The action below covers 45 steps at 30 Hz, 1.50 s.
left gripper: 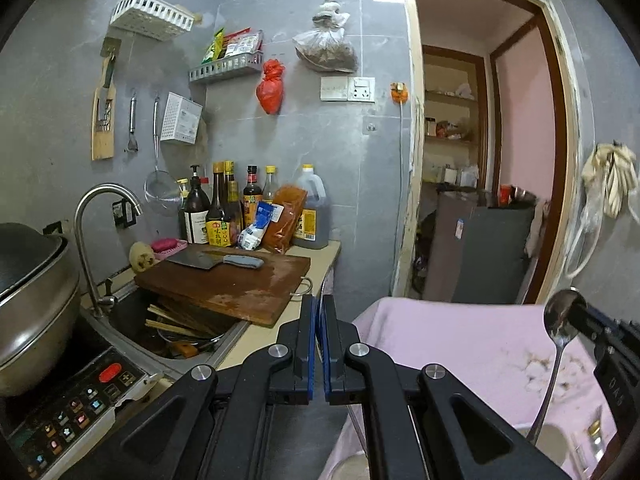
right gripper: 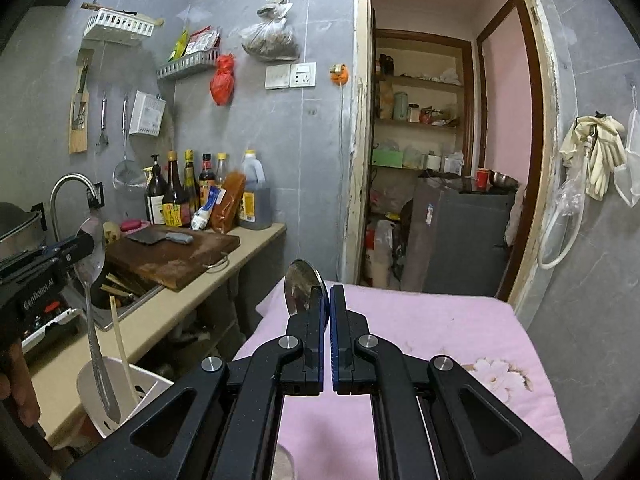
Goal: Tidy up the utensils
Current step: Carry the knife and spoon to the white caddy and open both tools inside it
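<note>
Left gripper enters at frame left, level, jaws clamped on a spoon hanging handle-down into the white holder at lower left. Right gripper, center, points forward; jaws nearly closed, second spoon bowl protruding at their left.

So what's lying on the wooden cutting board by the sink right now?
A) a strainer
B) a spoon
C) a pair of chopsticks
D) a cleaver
D: a cleaver with a grey handle lies flat on the cutting board, and nothing else rests on the board.
</note>
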Each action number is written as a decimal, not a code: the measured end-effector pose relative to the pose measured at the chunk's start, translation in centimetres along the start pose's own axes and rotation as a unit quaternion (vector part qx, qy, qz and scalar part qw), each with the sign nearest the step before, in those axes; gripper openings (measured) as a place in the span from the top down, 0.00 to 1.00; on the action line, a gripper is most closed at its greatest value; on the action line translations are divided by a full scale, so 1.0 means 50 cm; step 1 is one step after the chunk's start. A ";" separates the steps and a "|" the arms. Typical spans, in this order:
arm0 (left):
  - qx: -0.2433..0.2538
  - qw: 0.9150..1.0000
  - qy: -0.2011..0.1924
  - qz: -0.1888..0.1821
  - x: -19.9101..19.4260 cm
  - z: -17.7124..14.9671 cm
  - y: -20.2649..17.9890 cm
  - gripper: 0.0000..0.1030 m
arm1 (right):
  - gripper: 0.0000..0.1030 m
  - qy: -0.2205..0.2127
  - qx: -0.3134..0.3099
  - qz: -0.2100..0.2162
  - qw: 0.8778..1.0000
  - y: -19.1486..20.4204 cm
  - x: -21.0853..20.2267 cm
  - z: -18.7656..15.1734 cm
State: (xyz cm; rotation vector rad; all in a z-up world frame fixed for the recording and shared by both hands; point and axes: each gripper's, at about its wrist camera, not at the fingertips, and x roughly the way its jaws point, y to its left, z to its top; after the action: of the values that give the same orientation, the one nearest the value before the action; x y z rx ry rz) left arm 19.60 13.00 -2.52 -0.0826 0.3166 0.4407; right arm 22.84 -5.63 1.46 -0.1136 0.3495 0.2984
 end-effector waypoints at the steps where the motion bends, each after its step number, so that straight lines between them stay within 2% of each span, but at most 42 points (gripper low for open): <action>1: 0.005 1.000 -0.003 0.003 -0.003 -0.005 -0.002 0.97 | 0.98 0.001 0.001 0.001 1.000 0.001 0.002 -0.004; 13: 0.020 1.000 0.008 0.000 0.000 -0.042 -0.024 0.97 | 0.97 0.019 0.015 0.016 1.000 0.000 0.013 -0.043; 18: 0.026 0.999 0.024 -0.015 -0.006 -0.053 -0.027 0.96 | 0.97 0.021 0.019 0.017 0.999 -0.005 0.006 -0.052; 27: -0.013 0.995 0.077 -0.063 -0.009 -0.051 -0.010 0.94 | 0.95 0.029 0.021 0.032 0.999 -0.016 -0.004 -0.050; 30: -0.030 0.993 0.086 -0.078 -0.016 -0.048 -0.004 0.81 | 0.92 0.031 0.024 0.043 0.998 -0.021 -0.009 -0.050; 31: -0.036 0.992 0.086 -0.082 -0.019 -0.047 -0.002 0.72 | 0.91 0.032 0.025 0.047 0.998 -0.023 -0.011 -0.051; 32: -0.043 0.992 0.085 -0.085 -0.023 -0.046 0.000 0.67 | 0.86 0.033 0.026 0.051 0.998 -0.025 -0.013 -0.053; 33: -0.050 0.991 0.084 -0.086 -0.026 -0.044 0.001 0.65 | 0.77 0.033 0.028 0.055 0.998 -0.027 -0.016 -0.055; 35: -0.058 0.990 0.088 -0.090 -0.027 -0.043 0.002 0.63 | 0.69 0.031 0.034 0.062 0.997 -0.032 -0.022 -0.057; 39: -0.061 0.990 0.089 -0.092 -0.032 -0.041 -0.003 0.56 | 0.67 0.032 0.042 0.063 0.997 -0.044 -0.031 -0.056; 40: -0.061 0.990 0.089 -0.092 -0.032 -0.040 -0.004 0.52 | 0.66 0.031 0.045 0.063 0.997 -0.048 -0.036 -0.056; 45: -0.065 0.990 0.078 -0.100 -0.059 -0.039 -0.023 0.35 | 0.47 0.020 0.068 0.056 0.996 -0.087 -0.075 -0.048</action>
State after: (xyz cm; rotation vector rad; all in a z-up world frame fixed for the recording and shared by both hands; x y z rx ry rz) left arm 17.02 10.46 -3.43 -0.2753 0.4291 0.2549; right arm 20.06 -11.14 0.77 0.0347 0.4164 0.3830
